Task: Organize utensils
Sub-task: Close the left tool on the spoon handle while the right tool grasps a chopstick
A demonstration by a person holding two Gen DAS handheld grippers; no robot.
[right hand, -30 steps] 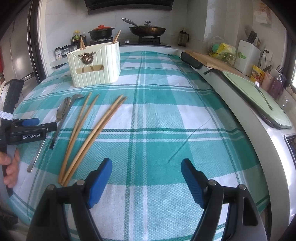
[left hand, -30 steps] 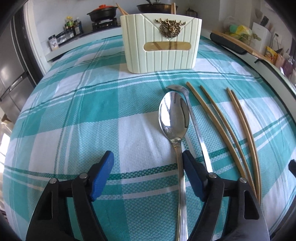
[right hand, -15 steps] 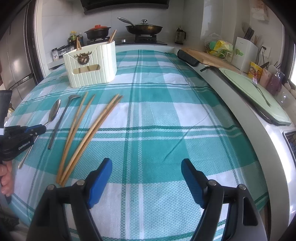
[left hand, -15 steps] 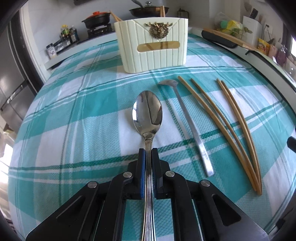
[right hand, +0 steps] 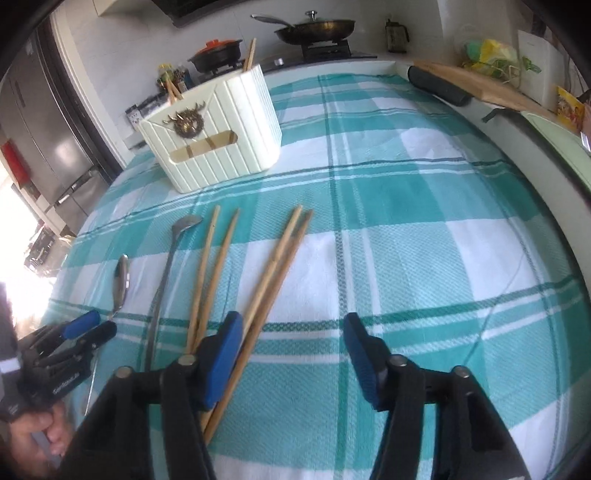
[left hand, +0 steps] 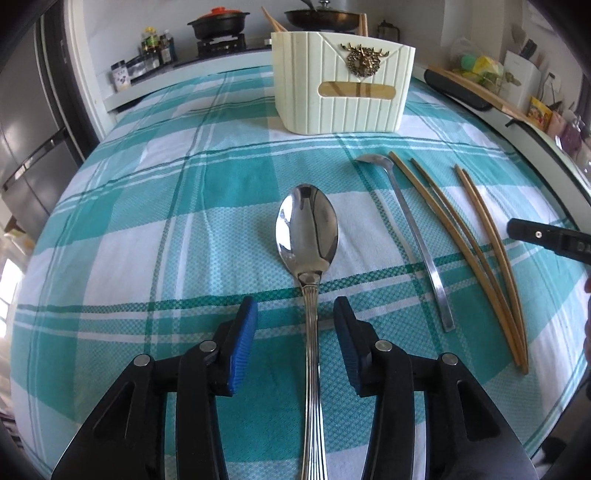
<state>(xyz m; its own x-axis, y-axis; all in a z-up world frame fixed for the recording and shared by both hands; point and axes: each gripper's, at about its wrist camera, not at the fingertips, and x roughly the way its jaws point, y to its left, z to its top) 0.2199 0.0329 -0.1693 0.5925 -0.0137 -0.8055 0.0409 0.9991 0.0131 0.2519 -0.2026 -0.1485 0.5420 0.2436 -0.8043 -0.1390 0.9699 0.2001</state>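
A large steel spoon (left hand: 308,236) lies on the teal checked cloth (left hand: 147,206), its handle running between the open jaws of my left gripper (left hand: 295,325), which do not touch it. A smaller steel spoon (left hand: 406,225) and several wooden chopsticks (left hand: 480,251) lie to its right. A cream utensil holder (left hand: 343,81) with a brass stag emblem stands at the back and holds chopsticks. My right gripper (right hand: 291,343) is open and empty, low over the near ends of the chopsticks (right hand: 273,273). The left gripper (right hand: 88,328) also shows in the right wrist view.
Pans and a pot (left hand: 218,22) sit on the stove behind the holder. A dark roll and a wooden board (right hand: 439,86) lie along the counter edge at right. A fridge (left hand: 26,122) stands at far left.
My left gripper, shut on the large spoon's handle half a second ago, has opened. My right gripper has moved left and forward to the chopsticks.
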